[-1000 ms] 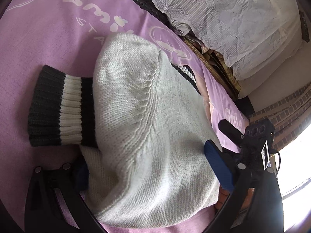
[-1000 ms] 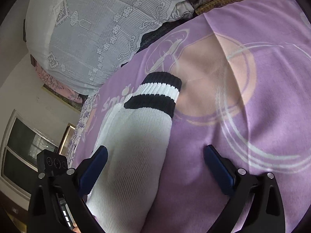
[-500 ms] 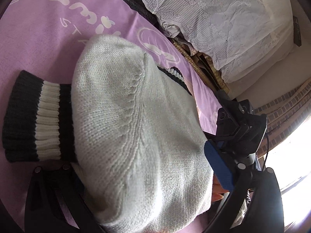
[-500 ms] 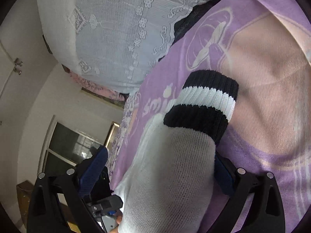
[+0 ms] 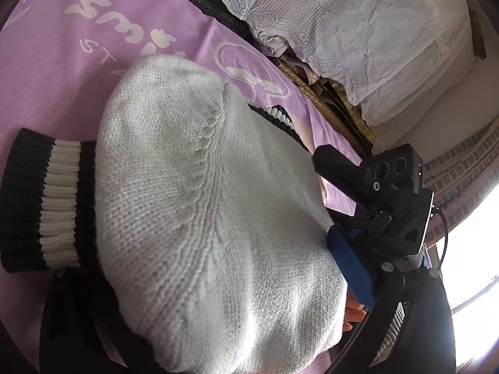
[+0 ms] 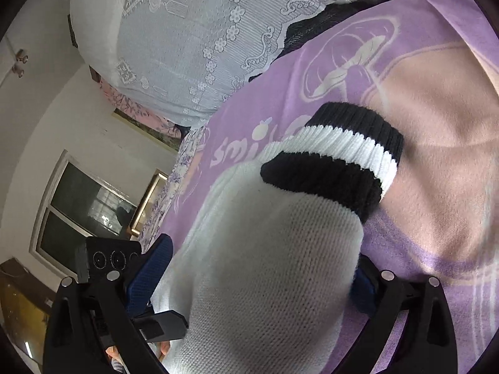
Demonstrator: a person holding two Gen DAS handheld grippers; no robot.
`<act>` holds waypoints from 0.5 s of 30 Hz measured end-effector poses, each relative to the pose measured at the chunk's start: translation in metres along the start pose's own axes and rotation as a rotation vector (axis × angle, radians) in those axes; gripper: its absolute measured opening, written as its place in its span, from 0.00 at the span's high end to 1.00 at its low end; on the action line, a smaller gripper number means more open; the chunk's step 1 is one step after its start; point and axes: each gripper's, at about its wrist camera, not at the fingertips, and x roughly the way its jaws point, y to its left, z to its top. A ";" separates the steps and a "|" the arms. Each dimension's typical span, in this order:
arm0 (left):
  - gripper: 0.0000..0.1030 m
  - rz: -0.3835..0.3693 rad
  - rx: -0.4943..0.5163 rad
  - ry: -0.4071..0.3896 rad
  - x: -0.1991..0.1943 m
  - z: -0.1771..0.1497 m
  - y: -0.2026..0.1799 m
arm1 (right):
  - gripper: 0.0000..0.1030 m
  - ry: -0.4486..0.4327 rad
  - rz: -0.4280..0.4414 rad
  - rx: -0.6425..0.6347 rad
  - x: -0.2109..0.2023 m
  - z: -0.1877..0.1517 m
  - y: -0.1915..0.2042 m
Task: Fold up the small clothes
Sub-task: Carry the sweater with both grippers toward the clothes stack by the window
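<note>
Right wrist: claw [image 6: 249,283] astride sweater [image 6: 265,280].

Open purple blanket [image 6: 443,168] to the right of the striped cuff [image 6: 343,152], passage rearward blocked by lace-covered pillows [image 5: 358,25], bulked knit sweater [image 5: 202,218] filling both tool gaps, opposite tool [image 5: 383,199] crowding near side.

White knit sweater [image 5: 199,212] bulged up between the left tongs [image 5: 205,283], hiding most of both fingers; grip state unreadable. Its black-and-white ribbed cuff [image 5: 46,199] lay flat on the purple printed bedspread [image 5: 62,62] at the left. Right tongs [image 5: 374,199] sat just beside the sweater's right edge, lace-covered pillow [image 5: 358,31] behind.
</note>
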 end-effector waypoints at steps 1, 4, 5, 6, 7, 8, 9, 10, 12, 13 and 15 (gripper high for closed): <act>0.04 0.022 0.020 -0.012 0.000 -0.001 -0.004 | 0.03 -0.003 -0.033 -0.025 0.000 -0.002 0.005; 0.04 0.059 0.073 -0.040 -0.002 -0.004 -0.012 | 0.08 -0.032 -0.093 -0.055 -0.004 -0.006 0.011; 0.04 0.065 0.080 -0.049 -0.003 -0.004 -0.013 | 0.09 -0.044 -0.110 -0.063 -0.004 -0.007 0.013; 0.04 0.071 0.089 -0.058 -0.003 -0.005 -0.015 | 0.11 -0.054 -0.124 -0.077 -0.005 -0.008 0.015; 0.04 0.076 0.103 -0.066 -0.005 -0.005 -0.018 | 0.12 -0.066 -0.136 -0.096 -0.006 -0.009 0.018; 0.04 0.085 0.119 -0.077 -0.006 -0.006 -0.021 | 0.13 -0.080 -0.146 -0.116 -0.009 -0.010 0.022; 0.04 0.092 0.137 -0.087 -0.007 -0.007 -0.024 | 0.13 -0.091 -0.152 -0.137 -0.013 -0.012 0.024; 0.04 0.099 0.154 -0.096 -0.009 -0.008 -0.027 | 0.13 -0.102 -0.158 -0.158 -0.015 -0.013 0.028; 0.05 0.116 0.182 -0.111 -0.012 -0.011 -0.031 | 0.13 -0.117 -0.169 -0.183 -0.018 -0.015 0.032; 0.05 0.123 0.193 -0.117 -0.013 -0.011 -0.033 | 0.13 -0.125 -0.171 -0.188 -0.020 -0.015 0.034; 0.05 0.127 0.210 -0.127 -0.015 -0.013 -0.036 | 0.13 -0.141 -0.171 -0.194 -0.025 -0.016 0.037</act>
